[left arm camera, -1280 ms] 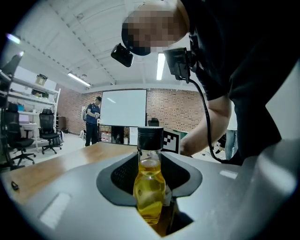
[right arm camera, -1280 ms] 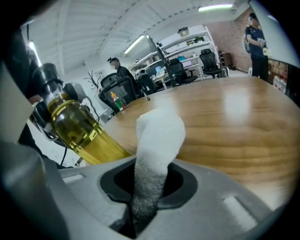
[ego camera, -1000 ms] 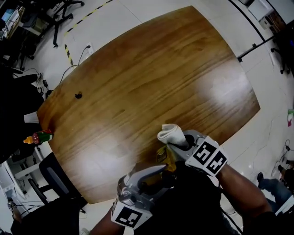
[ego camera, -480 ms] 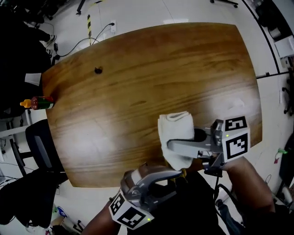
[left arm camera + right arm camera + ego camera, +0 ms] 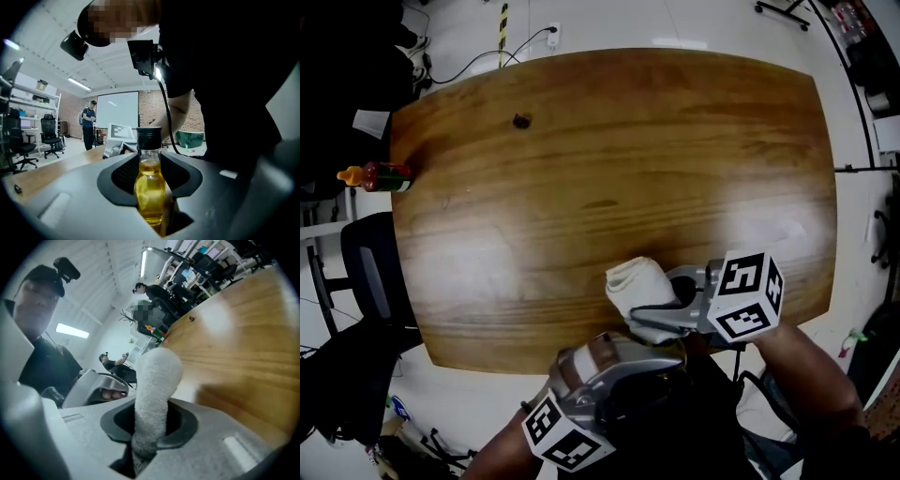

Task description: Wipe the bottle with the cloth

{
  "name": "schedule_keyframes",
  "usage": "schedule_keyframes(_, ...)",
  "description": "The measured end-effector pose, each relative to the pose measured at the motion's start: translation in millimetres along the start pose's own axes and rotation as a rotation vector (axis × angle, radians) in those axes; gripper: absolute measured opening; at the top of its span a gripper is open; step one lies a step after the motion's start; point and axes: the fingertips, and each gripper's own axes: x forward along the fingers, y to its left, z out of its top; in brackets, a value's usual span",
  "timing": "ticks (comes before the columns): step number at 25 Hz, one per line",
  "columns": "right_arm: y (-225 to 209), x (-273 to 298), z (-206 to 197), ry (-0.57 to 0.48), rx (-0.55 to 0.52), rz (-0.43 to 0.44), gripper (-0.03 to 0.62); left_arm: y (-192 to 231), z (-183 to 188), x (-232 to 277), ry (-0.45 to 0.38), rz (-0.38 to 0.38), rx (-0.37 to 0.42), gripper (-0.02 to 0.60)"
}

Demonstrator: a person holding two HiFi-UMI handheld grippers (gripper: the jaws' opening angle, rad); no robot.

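Observation:
In the left gripper view a small clear bottle [image 5: 150, 187] of yellow liquid with a black cap stands upright between the jaws of my left gripper [image 5: 150, 174], which is shut on it. My right gripper [image 5: 152, 425] is shut on a rolled white cloth [image 5: 154, 385] that sticks up out of its jaws. In the head view the cloth [image 5: 637, 289] hangs over the table's near edge in the right gripper [image 5: 661, 307], just above the left gripper [image 5: 661, 361]. The bottle is hidden in the head view.
The wooden table [image 5: 609, 159] fills the head view. A red sauce bottle [image 5: 377, 175] lies at its left edge and a small dark object [image 5: 521, 121] at the far left. A black chair [image 5: 370, 272] stands at the left. A person [image 5: 88, 124] stands far off.
The right gripper with the cloth has turned and come a little closer to the left gripper. The head view has swung over the table. Both grips are unchanged.

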Motion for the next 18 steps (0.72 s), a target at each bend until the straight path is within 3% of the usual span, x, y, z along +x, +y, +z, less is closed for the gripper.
schedule_keyframes(12,-39,20,-26,0.221,-0.212,-0.291,0.071,0,0,-2,-0.018,-0.013,-0.002,0.158)
schedule_keyframes(15,-43,19,-26,0.207,-0.205,-0.314,0.071,1,-2,-3,-0.025,-0.015,-0.003,0.16)
schedule_keyframes(18,-49,6,-19,0.123,-0.182,-0.364,0.071,3,-4,0,-0.031,-0.012,-0.005,0.16)
